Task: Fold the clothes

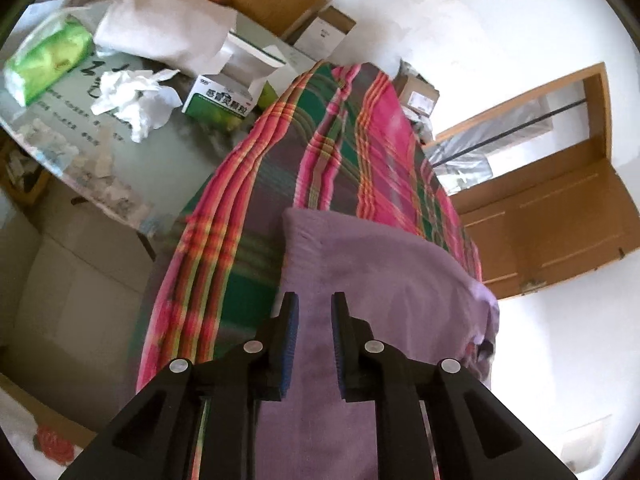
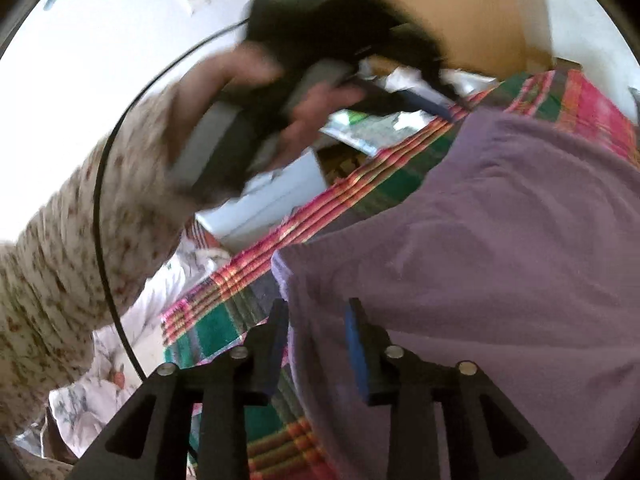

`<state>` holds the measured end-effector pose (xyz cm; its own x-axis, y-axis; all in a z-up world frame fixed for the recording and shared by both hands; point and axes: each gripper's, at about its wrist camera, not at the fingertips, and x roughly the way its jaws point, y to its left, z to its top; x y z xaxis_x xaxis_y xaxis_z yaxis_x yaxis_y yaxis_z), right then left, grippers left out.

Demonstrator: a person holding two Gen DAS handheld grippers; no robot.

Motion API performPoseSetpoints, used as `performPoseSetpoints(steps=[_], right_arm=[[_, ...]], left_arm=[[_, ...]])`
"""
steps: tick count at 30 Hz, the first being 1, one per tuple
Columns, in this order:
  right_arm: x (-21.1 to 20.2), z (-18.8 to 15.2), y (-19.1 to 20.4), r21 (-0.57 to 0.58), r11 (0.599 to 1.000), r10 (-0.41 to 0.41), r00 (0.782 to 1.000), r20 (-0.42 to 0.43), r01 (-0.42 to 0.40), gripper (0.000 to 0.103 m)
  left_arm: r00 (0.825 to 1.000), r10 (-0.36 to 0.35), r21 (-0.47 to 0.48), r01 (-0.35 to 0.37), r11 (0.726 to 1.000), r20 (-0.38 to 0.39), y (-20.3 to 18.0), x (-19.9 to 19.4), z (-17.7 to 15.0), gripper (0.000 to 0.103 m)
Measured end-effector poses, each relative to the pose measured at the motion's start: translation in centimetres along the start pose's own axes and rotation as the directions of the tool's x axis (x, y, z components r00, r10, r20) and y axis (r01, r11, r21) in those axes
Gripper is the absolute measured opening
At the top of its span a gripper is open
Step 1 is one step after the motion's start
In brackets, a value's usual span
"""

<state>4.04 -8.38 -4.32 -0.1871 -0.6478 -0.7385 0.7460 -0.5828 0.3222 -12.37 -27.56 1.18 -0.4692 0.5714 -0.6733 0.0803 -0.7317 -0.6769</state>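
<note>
A purple garment (image 1: 384,264) lies flat on a bed covered in pink-and-green plaid cloth (image 1: 248,184). Its ribbed edge faces away from me. My left gripper (image 1: 314,304) is open just above the garment's near part, and purple fabric shows in the gap between its blue pads. In the right wrist view the same garment (image 2: 500,240) fills the right half. My right gripper (image 2: 316,312) is open over the garment's left edge, where it meets the plaid cloth (image 2: 224,320). A blurred hand (image 2: 240,88) in a floral sleeve holds the other tool's handle at the upper left.
Left of the bed, a glass-topped table (image 1: 132,160) carries a green tissue pack (image 1: 48,60), crumpled tissue (image 1: 132,100), a green-and-white medicine box (image 1: 220,100) and a white bag (image 1: 168,28). Cardboard boxes (image 1: 328,32) sit beyond the bed. A wooden cabinet (image 1: 552,216) stands at the right.
</note>
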Motion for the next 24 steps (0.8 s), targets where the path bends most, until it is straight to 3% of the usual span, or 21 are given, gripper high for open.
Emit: performPoseSetpoints(steps=[8, 17, 22, 24], right_arm=[[-6.7, -1.4, -2.1, 0.124, 0.989, -0.092, 0.988, 0.128, 0.076, 0.037], [-14.4, -5.2, -5.6, 0.281, 0.955, -0.174, 0.951, 0.254, 0.099, 0.039], [-19.5, -9.1, -8.0, 0.397, 0.906, -0.283, 0.909, 0.305, 0.148, 0.039], [-21.4, -11.2, -9.5, 0.465, 0.863, -0.364, 0.881, 0.303, 0.197, 0.039]], left_arm=[[0.997, 0.024, 0.028, -0.027, 0.999, 0.075, -1.3, -5.3, -7.1, 0.019], [0.994, 0.008, 0.035, -0.012, 0.999, 0.110, -2.9, -8.3, -16.2, 0.022], [0.997, -0.040, 0.027, 0.038, 0.999, 0.063, -3.6, -6.9, -20.0, 0.022], [0.998, -0.053, 0.018, 0.053, 0.998, 0.027, -3.8, -5.6, -21.4, 0.022]])
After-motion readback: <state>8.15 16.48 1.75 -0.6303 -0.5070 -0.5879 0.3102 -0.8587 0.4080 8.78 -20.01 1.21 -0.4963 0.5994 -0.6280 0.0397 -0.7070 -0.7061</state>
